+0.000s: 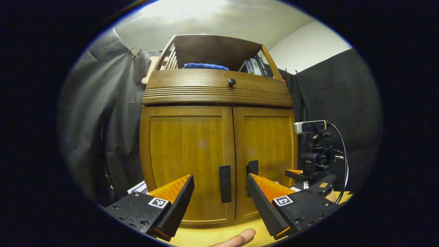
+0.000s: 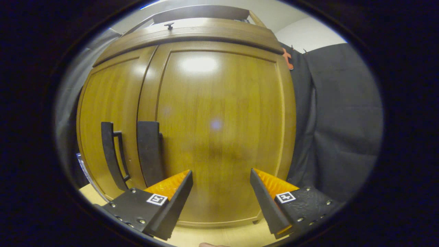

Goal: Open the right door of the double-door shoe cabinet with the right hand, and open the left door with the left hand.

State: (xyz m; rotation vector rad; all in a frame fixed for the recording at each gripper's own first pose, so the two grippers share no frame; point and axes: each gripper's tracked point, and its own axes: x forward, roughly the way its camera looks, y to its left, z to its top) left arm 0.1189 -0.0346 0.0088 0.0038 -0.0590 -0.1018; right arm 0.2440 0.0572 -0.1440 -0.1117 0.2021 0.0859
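Doors of the shoe cabinet (image 1: 219, 137) are both closed, so I judge that the first step, opening the right door (image 2: 219, 120) with the right hand, is not yet done. In the right gripper view this door takes the centre of the frame, and its dark vertical handle (image 2: 150, 152) stands at the lower left, just beside the handle of the left door (image 2: 111, 156). My right gripper (image 2: 221, 176) is spread wide and holds nothing. It points at the flat panel of the door, to the right of the handle, not at the handle.

To do this step well, I would move the right gripper toward the left of its view until the handle stands between the two fingers, then close on it across its narrow width. The two handles are near each other, so I must take care that a finger does not catch the wrong one. After the grasp I think the pull should follow an arc around the hinge at the outer edge, not a straight line.

In the left gripper view, my left gripper (image 1: 220, 181) is also spread and empty, and the left door handle (image 1: 225, 183) shows between its fingers, farther off, at the lower centre. The right gripper body (image 1: 313, 161) shows at the lower right there. I would keep the left one back, so the right door can swing free.
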